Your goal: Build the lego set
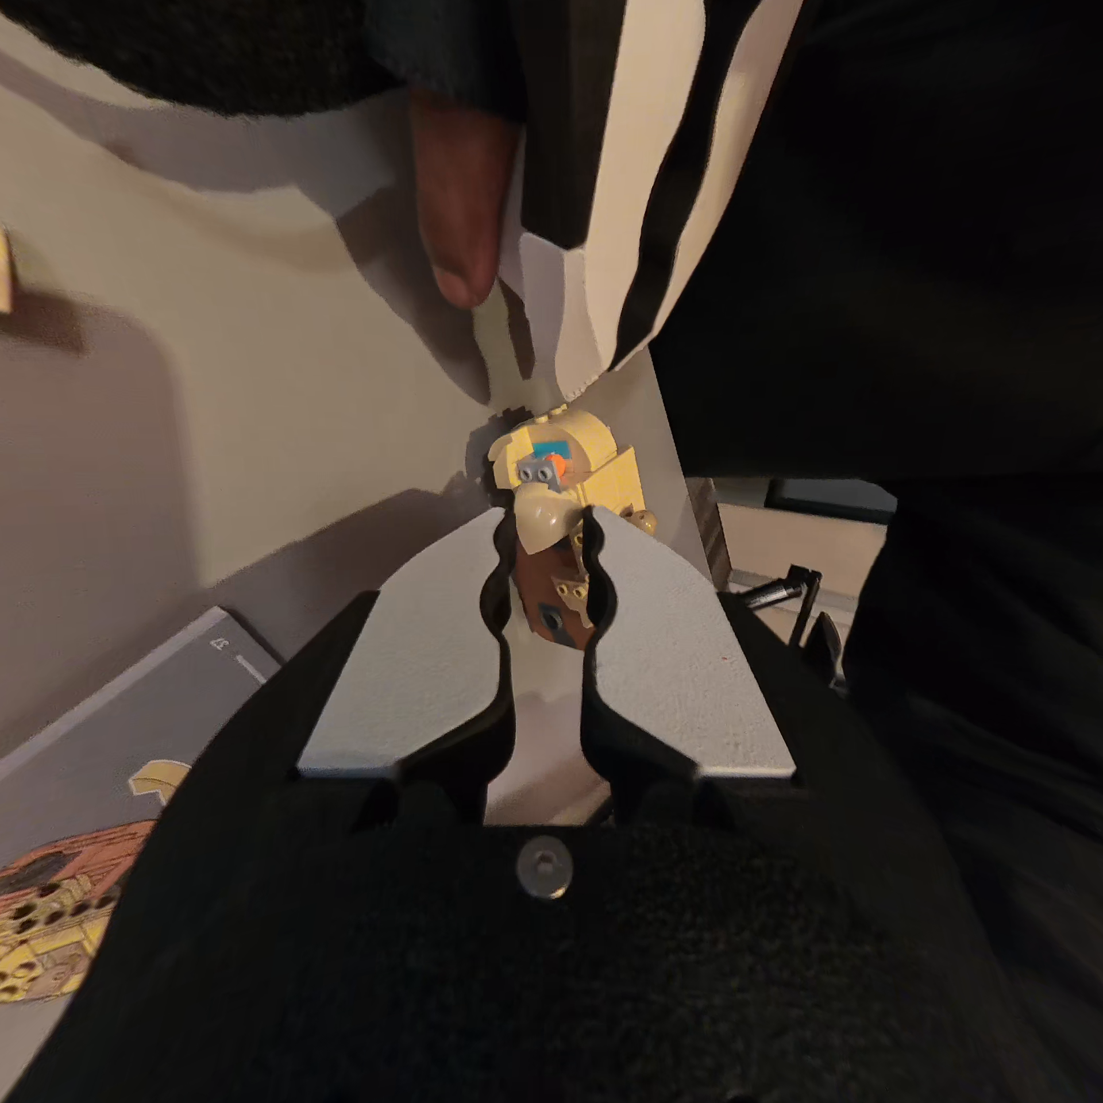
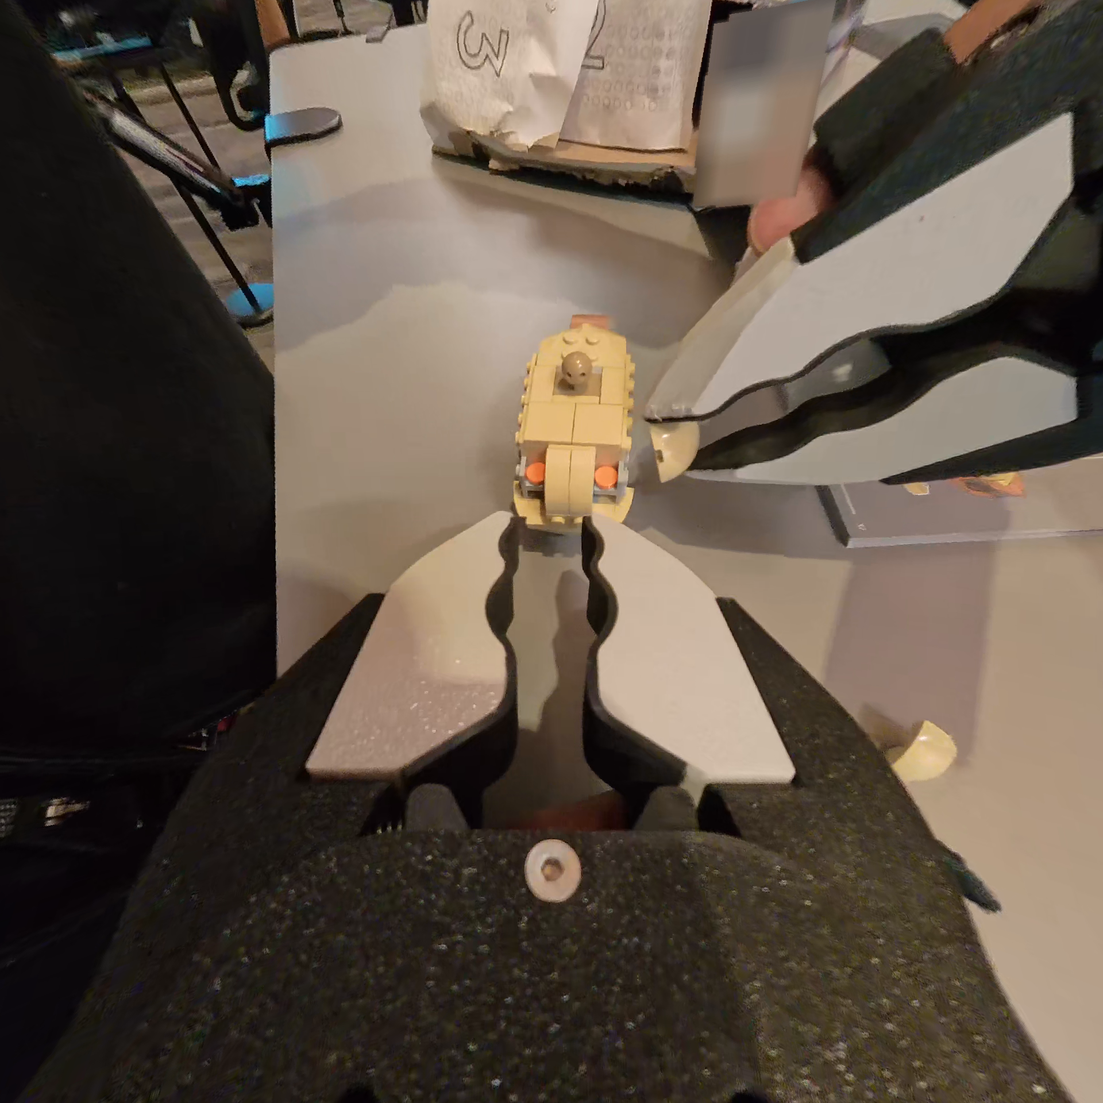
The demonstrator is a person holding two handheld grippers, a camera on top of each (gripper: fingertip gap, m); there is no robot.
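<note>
While the right gripper (image 2: 546, 525) pinches the tan brick model's (image 2: 573, 418) end, steadying it on the desk (image 2: 388, 250), the left gripper's (image 1: 546, 537) fingers seemingly clamp a rounded tan piece (image 1: 540, 519) beside it.

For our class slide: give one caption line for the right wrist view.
Right claw at a tan brick model on a grey table; left claw holds a domed piece.
</note>
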